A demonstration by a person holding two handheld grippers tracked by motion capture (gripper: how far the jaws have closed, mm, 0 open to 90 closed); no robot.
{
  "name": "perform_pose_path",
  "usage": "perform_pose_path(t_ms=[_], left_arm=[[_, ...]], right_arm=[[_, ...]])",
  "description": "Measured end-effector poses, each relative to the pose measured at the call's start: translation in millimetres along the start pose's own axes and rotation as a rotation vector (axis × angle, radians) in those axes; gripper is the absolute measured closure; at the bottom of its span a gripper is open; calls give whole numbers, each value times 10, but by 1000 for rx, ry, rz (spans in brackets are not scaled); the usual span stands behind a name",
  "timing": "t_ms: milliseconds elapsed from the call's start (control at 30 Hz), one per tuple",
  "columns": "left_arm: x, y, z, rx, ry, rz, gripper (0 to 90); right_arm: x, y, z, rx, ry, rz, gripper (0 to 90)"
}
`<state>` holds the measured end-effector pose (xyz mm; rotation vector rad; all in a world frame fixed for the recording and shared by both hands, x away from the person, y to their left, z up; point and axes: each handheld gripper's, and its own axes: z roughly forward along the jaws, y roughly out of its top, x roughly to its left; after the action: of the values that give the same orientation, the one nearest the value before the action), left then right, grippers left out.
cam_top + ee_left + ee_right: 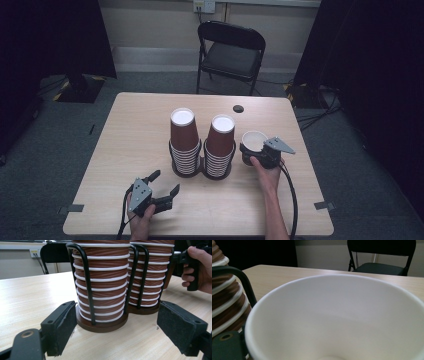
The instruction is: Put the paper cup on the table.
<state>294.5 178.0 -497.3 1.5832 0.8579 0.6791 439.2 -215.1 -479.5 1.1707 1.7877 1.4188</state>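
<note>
Two tall stacks of upside-down brown paper cups, the left stack (184,142) and the right stack (220,145), stand in a black wire holder (202,172) at mid-table. Just to their right, my right gripper (253,151) is shut on a single upright brown paper cup (254,140) with a white inside (342,315). My left gripper (165,181) rests open near the front edge, pointing at the holder. In the left gripper view its jaws spread wide before the holder's round base (100,326) and the ribbed stack (105,277), with nothing between them.
The wooden table (135,125) has a small dark round hole (238,108) near its far edge. A black folding chair (231,50) stands beyond the table. Dark curtains hang at both sides. Cables trail from both grippers toward the front edge.
</note>
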Motion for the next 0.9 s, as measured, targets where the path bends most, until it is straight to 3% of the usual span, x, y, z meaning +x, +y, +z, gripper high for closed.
perform_pose_path(t_ms=[400, 500, 900], left_arm=[[8, 1, 1, 3, -5, -2, 160], [8, 1, 1, 4, -5, -1, 160], [5, 1, 5, 4, -5, -8, 160]], right_arm=[[-4, -11, 0, 23, -4, 11, 80], [-15, 5, 6, 54, 21, 32, 77], [1, -48, 37, 99, 7, -3, 103]])
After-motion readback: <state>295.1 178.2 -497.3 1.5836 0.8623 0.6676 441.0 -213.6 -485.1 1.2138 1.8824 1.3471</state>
